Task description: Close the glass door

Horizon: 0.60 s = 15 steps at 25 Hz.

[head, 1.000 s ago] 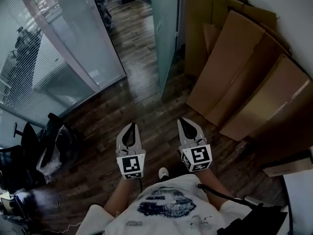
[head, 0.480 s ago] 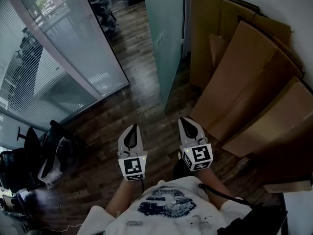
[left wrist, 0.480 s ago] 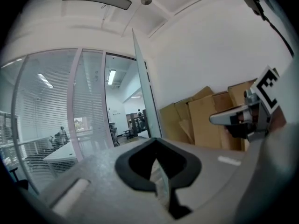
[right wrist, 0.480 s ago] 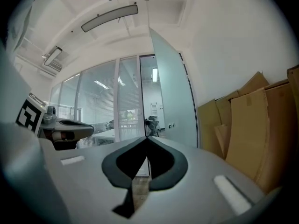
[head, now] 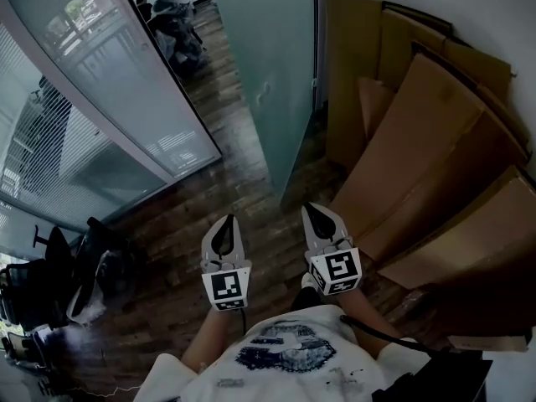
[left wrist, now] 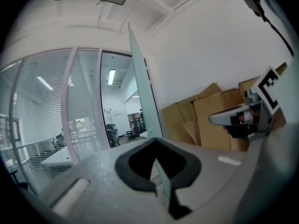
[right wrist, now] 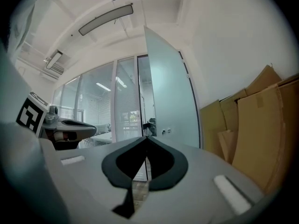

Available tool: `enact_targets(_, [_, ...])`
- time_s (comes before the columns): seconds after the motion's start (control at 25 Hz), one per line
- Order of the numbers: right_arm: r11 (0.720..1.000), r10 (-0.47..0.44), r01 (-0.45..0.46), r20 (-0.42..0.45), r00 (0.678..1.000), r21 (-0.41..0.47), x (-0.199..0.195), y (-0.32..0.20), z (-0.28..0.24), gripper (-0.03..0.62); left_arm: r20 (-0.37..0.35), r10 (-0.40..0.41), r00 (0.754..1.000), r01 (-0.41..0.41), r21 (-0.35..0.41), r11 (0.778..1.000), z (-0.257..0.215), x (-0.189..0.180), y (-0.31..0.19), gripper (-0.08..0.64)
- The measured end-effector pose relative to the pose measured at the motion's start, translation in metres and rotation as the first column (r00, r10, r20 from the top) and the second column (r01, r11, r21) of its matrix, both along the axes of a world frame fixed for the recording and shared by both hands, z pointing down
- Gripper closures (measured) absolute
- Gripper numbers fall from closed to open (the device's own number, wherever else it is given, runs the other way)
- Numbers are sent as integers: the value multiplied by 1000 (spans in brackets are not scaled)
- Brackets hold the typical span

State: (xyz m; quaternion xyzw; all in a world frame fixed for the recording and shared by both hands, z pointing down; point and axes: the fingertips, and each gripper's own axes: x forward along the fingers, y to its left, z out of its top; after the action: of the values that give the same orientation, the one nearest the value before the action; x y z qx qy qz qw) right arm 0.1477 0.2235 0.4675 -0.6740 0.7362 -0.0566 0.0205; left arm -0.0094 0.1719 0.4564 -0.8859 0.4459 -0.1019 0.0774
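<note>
"Glass door (head: 276, 74), where is it?"
"Ajar, straight ahead of both grippers. The left gripper (head: 224, 223) and right gripper (head: 322, 211) have their jaws pressed together, empty."
"And the room?"
"Only the head view shows the wooden floor (head: 176, 224). The gripper views add a ceiling light (right wrist: 105, 18). Cardboard sheets (head: 419, 141) lean right of the jaws. One door, two grippers."

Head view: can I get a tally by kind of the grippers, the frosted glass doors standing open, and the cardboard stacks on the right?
Grippers: 2, the left gripper and the right gripper
Glass door: 1
Cardboard stack: 1, its sheets overlap too much to count singly
Total: 4
</note>
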Motion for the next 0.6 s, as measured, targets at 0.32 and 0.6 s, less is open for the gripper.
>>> enact_targets(0.32, [999, -43, 43, -4, 999, 18, 46, -38, -3, 584, -10, -43, 999, 43, 26, 999, -8, 45, -34, 557])
enact_targets(0.6, [993, -119, 119, 8, 993, 27, 55, -72, -3, 584, -6, -116, 993, 116, 36, 993, -14, 48, -54, 557])
